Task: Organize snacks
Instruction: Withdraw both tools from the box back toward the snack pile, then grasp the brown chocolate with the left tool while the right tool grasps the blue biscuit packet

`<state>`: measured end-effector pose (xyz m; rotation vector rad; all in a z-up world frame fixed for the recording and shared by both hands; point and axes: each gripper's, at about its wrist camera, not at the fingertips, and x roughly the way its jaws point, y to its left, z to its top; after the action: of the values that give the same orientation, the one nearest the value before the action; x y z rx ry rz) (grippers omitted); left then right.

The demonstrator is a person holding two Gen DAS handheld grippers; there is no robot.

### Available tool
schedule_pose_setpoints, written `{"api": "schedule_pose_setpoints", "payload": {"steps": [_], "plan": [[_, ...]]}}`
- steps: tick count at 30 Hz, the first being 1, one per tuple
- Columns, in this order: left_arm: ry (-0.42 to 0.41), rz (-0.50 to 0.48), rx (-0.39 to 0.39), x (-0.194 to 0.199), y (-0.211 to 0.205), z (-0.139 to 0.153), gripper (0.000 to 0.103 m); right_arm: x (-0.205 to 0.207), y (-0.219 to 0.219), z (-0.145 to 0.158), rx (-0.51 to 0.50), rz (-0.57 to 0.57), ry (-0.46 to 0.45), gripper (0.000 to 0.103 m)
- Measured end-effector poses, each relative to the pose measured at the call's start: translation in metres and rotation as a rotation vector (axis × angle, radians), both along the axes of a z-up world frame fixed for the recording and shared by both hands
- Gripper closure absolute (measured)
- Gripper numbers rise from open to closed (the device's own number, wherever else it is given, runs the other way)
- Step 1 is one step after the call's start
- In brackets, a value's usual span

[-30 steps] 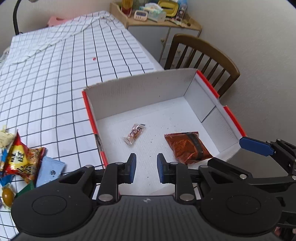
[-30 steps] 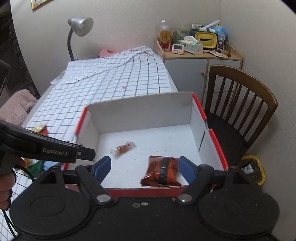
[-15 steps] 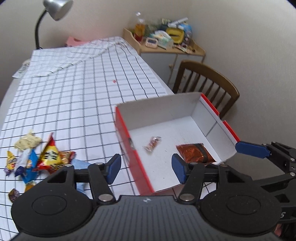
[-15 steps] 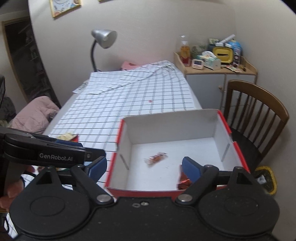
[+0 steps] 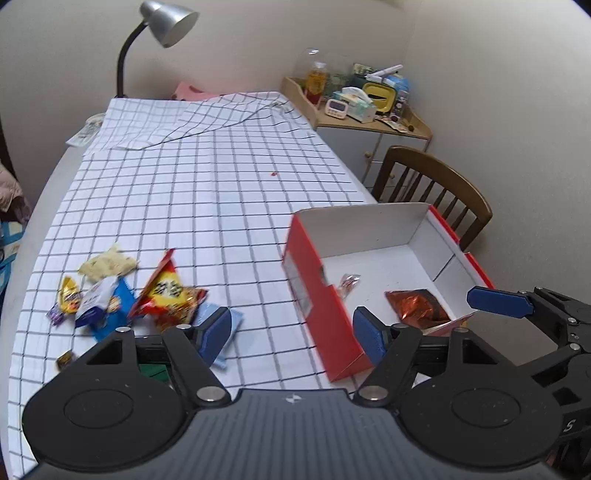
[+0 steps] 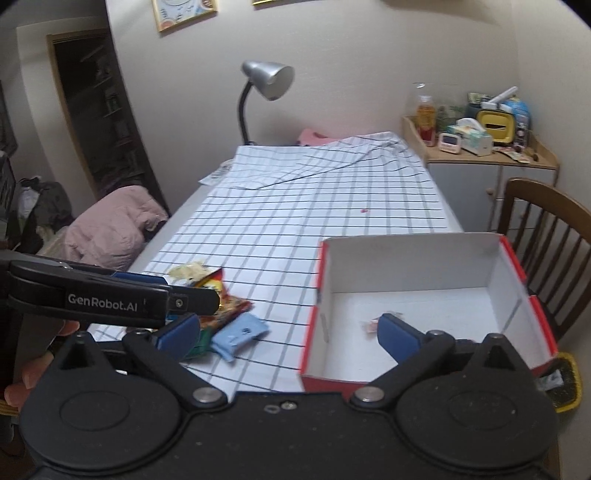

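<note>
A red box with a white inside (image 5: 317,295) (image 6: 406,258) stands on the table's right side. It holds a brown snack packet (image 5: 417,304) and a small clear-wrapped candy (image 5: 347,282) (image 6: 369,325). A pile of snacks lies to its left: a red-yellow chip bag (image 5: 166,291) (image 6: 221,299), a light blue packet (image 5: 232,321) (image 6: 240,334), a blue-white packet (image 5: 101,302), a pale yellow packet (image 5: 107,264) and small candies. My left gripper (image 5: 291,332) is open and empty, held above the table's near edge between pile and box. My right gripper (image 6: 288,332) is open and empty, near the box's left wall.
A checked cloth (image 5: 207,192) covers the table. A grey desk lamp (image 5: 162,22) stands at the far end. A wooden chair (image 5: 432,181) sits right of the box. A cluttered cabinet (image 5: 362,107) stands in the corner. Pink clothing (image 6: 110,225) lies left of the table.
Both grippers have pulled back and up from the box and swung left. The left gripper opened wide. The snack pile has come into view.
</note>
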<state>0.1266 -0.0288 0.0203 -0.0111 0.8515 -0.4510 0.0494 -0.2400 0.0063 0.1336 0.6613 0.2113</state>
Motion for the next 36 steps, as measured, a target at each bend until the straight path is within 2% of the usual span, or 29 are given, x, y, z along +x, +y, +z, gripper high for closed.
{"api": "schedule_pose_setpoints", "payload": {"steps": [6,12,19,25,31,33,36], "plan": [[0.023,0.066,-0.018,0.0,0.038,-0.01,0.017,0.003,0.019,-0.007,0.016,0.039,0.022,0.0],[0.058,0.17,-0.024,0.008,0.081,-0.026,0.016,0.016,0.039,-0.021,0.027,0.06,0.06,0.0],[0.088,0.323,0.034,0.026,0.136,-0.048,0.016,0.049,0.062,-0.049,0.058,0.022,0.147,0.001],[0.131,0.426,0.065,0.044,0.175,-0.073,0.016,0.084,0.086,-0.076,0.001,-0.016,0.2,0.003],[0.192,0.508,0.095,0.066,0.196,-0.103,0.016,0.117,0.099,-0.105,-0.036,-0.05,0.254,0.004],[0.205,0.531,0.107,0.073,0.198,-0.111,0.016,0.124,0.105,-0.109,-0.089,-0.056,0.235,0.004],[0.225,0.557,0.12,0.083,0.201,-0.123,0.016,0.137,0.113,-0.115,-0.115,-0.05,0.239,0.009]]}}
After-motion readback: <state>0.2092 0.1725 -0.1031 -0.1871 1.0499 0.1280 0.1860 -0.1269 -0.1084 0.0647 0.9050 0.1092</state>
